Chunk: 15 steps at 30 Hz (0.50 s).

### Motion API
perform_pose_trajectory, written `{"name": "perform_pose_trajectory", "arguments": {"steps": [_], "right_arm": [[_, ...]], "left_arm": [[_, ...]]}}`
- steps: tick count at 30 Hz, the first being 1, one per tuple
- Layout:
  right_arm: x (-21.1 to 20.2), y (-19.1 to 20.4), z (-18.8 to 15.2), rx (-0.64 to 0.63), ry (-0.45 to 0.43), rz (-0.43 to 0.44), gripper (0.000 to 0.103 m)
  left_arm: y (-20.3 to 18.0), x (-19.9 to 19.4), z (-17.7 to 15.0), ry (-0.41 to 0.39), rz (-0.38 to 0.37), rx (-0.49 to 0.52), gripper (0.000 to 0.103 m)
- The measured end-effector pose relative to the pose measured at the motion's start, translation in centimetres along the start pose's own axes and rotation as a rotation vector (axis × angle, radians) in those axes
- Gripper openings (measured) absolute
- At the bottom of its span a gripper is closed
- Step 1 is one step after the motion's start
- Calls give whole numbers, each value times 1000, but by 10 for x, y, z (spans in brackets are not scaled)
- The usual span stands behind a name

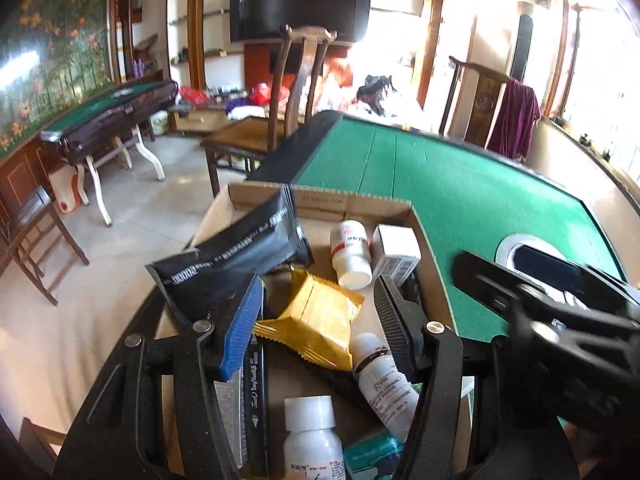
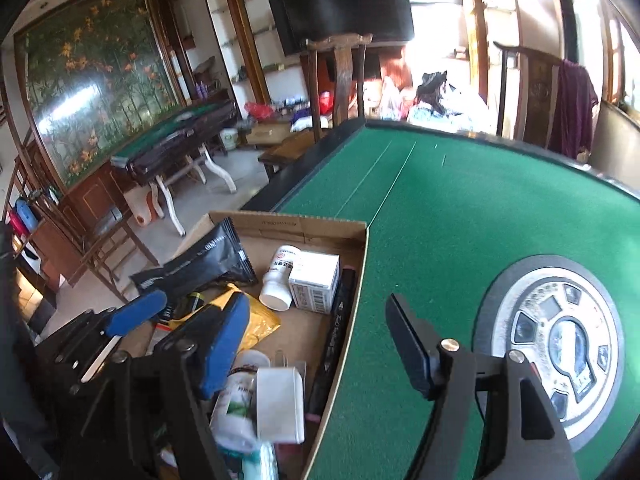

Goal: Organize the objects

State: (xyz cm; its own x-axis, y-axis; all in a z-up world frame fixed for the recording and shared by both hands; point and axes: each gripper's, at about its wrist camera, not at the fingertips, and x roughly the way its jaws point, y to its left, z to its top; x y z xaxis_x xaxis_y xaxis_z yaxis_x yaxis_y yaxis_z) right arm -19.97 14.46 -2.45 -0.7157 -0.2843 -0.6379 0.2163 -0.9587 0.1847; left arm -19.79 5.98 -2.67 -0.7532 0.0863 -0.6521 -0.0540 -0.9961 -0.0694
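Observation:
A shallow cardboard box point(image 1: 320, 200) point(image 2: 288, 224) stands at the left edge of the green felt table point(image 1: 460, 184) point(image 2: 460, 220). It holds a black pouch point(image 1: 240, 256) point(image 2: 200, 264), a gold snack packet point(image 1: 316, 320), a lying white bottle point(image 1: 352, 256) point(image 2: 280, 280), a small white carton point(image 1: 394, 248) point(image 2: 316, 280), a black marker point(image 2: 336, 336) and other bottles. My left gripper point(image 1: 316, 328) hovers open over the gold packet, with bare box floor showing beside its black pad. My right gripper point(image 2: 316, 344) is open and empty above the box's right wall.
A round metal dial panel point(image 2: 560, 344) is set in the table's middle. Wooden chairs point(image 1: 304, 92) point(image 2: 536, 92) stand at the far sides, one draped with a purple cloth. A second green table point(image 1: 112, 116) and a wall television point(image 2: 348, 8) are further off.

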Motion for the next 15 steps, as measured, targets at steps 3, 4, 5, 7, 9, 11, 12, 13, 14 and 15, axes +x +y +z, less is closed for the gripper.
{"name": "perform_pose_trajectory", "arguments": {"steps": [3, 4, 5, 7, 9, 11, 12, 13, 14, 15], "right_arm": [[-24, -4, -7, 14, -50, 11, 80], [-32, -4, -10, 2, -66, 6, 80], [-42, -4, -14, -6, -89, -5, 80], [-61, -4, -24, -13, -132, -20, 81], [-71, -5, -35, -23, -150, -26, 82], [-79, -4, -46, -29, -165, -26, 82], [-80, -3, -50, -27, -168, -19, 82], [-80, -1, -52, -28, -165, -5, 82], [-81, 0, -56, -29, -161, 10, 82], [-81, 3, -59, -27, -158, 19, 82]], "left_arm": [[-5, -12, -2, -48, 2, 3, 59], [-7, -17, -4, -57, 3, 4, 59], [-9, -22, -7, -64, 4, 5, 59], [-11, -36, -15, -79, -16, 1, 59], [-7, -55, -24, -108, -2, -6, 59], [-3, -78, -37, -165, 64, 10, 69], [-3, -87, -46, -193, 100, 18, 74], [-1, -96, -53, -221, 124, 23, 79], [3, -106, -61, -242, 134, 26, 79], [7, -115, -68, -257, 121, 25, 79]]}}
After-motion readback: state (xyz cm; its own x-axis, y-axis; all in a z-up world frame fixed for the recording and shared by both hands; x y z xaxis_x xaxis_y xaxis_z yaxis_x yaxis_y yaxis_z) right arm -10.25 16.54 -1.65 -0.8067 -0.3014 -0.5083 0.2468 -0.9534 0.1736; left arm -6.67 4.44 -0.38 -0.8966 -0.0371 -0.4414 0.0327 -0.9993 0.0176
